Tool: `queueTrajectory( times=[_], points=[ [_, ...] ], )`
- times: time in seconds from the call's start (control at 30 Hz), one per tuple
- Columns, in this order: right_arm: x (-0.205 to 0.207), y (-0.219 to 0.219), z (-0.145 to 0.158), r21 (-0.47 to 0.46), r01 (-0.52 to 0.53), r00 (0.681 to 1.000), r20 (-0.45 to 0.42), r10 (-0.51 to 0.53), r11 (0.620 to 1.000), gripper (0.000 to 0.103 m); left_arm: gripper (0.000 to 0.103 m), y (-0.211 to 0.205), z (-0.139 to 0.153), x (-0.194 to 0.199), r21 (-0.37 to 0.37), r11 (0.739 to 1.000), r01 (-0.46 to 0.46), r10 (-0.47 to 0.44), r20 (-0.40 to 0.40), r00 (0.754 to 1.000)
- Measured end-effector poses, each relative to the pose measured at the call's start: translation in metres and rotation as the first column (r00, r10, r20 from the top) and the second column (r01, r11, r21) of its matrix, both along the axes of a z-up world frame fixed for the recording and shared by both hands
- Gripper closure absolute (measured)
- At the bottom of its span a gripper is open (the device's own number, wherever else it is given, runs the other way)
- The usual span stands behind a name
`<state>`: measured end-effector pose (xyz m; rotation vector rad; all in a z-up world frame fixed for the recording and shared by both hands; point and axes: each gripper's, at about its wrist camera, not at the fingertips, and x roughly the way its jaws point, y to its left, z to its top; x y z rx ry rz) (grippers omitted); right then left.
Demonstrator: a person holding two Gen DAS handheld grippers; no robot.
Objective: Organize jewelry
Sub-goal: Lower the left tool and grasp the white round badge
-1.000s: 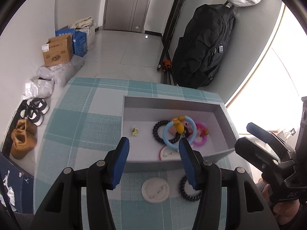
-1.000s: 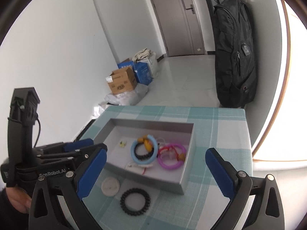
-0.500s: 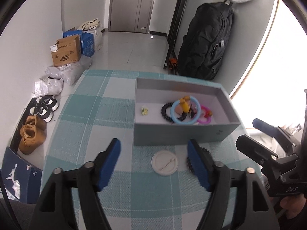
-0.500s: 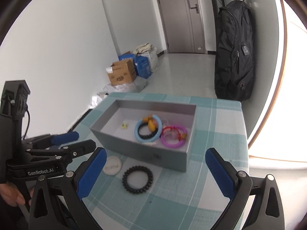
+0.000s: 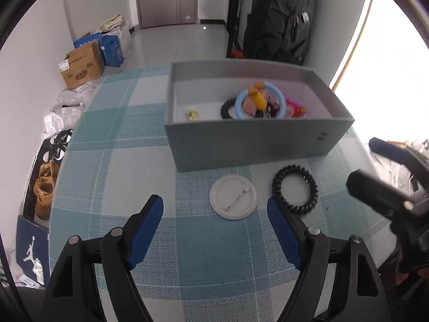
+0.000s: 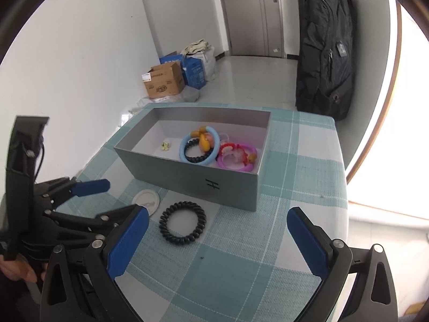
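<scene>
Grey card formed the open box (image 6: 187, 173) that stood on the checked tabletop (image 5: 128, 139), and most of the jewelry already lay inside it: a blue ring (image 6: 199, 147), a pink ring (image 6: 237, 158), a beaded black bracelet (image 5: 226, 108) and a small yellow piece (image 5: 192, 114). Two things were left outside, just in front of the box's near wall: a black coil bracelet (image 6: 182, 224) and a white round pin badge (image 5: 233, 197), lying side by side but apart. Both claws were spread wide and empty. The left claw (image 5: 214, 230) was lined up roughly on the badge, the right claw (image 6: 214, 241) on the coil bracelet, probably so each could take one item.
</scene>
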<state>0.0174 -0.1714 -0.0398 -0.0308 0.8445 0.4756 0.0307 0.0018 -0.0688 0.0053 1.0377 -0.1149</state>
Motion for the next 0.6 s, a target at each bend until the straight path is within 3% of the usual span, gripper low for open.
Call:
queueTrajectory(
  times=[0.17, 0.27, 0.43, 0.5, 0.53, 0.57, 0.6],
  points=[
    [-0.001, 0.000, -0.001, -0.003, -0.001, 1.000, 0.000, 0.001, 1.000, 0.000, 0.027, -0.007, -0.008, 0.002, 0.034, 0.999, 0.023, -0.022, -0.029, 0.999],
    [0.000, -0.001, -0.001, -0.005, 0.008, 1.000, -0.002, -0.008, 1.000, 0.000, 0.026, -0.013, -0.007, 0.002, 0.088, 0.995, 0.036, -0.036, -0.007, 0.999],
    [0.001, -0.004, -0.002, -0.001, 0.021, 1.000, -0.011, -0.021, 1.000, 0.000, 0.027, -0.013, -0.007, 0.003, 0.050, 0.997, 0.053, -0.053, -0.001, 0.999],
    [0.001, -0.005, -0.002, -0.002, 0.022, 1.000, -0.012, -0.022, 1.000, 0.000, 0.036, -0.013, -0.006, 0.004, 0.024, 0.997, 0.067, -0.067, -0.008, 0.998],
    [0.001, -0.006, -0.002, -0.002, 0.023, 1.000, -0.013, -0.023, 1.000, 0.000, 0.047, -0.013, -0.006, 0.005, 0.026, 0.997, 0.076, -0.076, -0.009, 0.997],
    [0.001, -0.006, -0.002, -0.003, 0.024, 1.000, -0.013, -0.024, 1.000, 0.000, 0.065, -0.015, -0.004, 0.004, 0.022, 0.995, 0.094, -0.094, -0.010, 0.996],
    [0.000, -0.006, -0.002, -0.003, 0.025, 1.000, -0.014, -0.025, 1.000, 0.000, 0.065, -0.015, -0.003, 0.005, 0.019, 0.995, 0.102, -0.102, -0.011, 0.995]
  ],
)
